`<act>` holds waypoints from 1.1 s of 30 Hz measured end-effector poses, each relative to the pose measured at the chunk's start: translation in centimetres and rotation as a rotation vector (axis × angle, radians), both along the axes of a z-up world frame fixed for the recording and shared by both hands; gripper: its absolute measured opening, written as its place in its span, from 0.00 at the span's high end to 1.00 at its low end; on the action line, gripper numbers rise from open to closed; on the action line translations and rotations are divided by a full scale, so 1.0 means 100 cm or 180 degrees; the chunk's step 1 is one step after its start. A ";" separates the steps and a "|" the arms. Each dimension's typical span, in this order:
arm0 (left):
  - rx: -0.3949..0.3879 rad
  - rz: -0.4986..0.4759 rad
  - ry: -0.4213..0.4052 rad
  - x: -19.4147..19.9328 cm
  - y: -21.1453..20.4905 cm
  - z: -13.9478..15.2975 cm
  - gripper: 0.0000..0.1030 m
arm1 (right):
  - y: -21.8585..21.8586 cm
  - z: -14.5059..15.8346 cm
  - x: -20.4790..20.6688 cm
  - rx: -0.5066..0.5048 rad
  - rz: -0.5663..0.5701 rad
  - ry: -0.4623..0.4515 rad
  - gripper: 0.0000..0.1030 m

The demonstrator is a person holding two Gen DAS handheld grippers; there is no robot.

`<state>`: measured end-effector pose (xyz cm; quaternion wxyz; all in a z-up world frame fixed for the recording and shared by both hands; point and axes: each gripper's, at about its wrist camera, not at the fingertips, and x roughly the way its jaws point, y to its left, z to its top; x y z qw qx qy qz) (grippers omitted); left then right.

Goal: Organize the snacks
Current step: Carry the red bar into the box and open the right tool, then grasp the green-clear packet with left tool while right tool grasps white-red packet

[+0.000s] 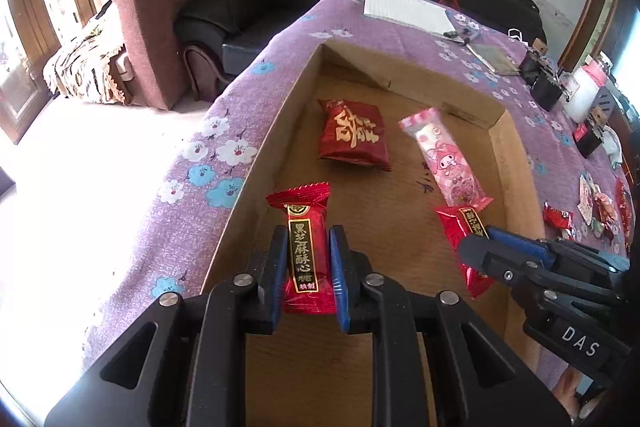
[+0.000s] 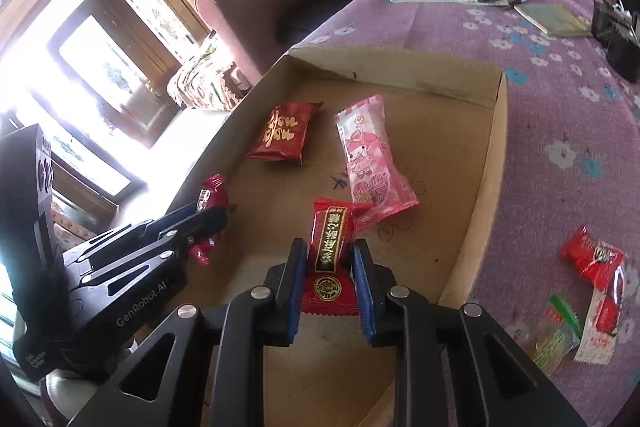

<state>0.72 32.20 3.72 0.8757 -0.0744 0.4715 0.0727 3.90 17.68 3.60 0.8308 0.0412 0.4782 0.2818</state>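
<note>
A shallow cardboard box [image 1: 400, 75] [image 2: 400, 67] lies on the purple flowered cloth. Inside lie a dark red packet with a gold character [image 1: 354, 135] [image 2: 284, 135] and a pink cartoon packet [image 1: 446, 157] [image 2: 370, 163]. My left gripper [image 1: 308, 259] is shut on a red sesame candy with a black label [image 1: 306, 247], over the box's left side; it also shows in the right wrist view [image 2: 208, 223]. My right gripper [image 2: 326, 267] is shut on a similar red candy [image 2: 330, 251], over the box's right side; it shows in the left wrist view [image 1: 480, 247].
Several loose snacks [image 2: 592, 291] [image 1: 592, 211] lie on the cloth right of the box. A notepad [image 1: 408, 9], pens and a booklet lie at the table's far end, black devices [image 1: 546, 83] at the right edge. Sofas stand beyond the table.
</note>
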 end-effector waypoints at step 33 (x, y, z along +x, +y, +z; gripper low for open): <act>0.0086 -0.0084 -0.0374 -0.070 -0.027 0.055 0.64 | -0.117 0.041 -0.050 0.0376 -0.0466 -0.0396 0.50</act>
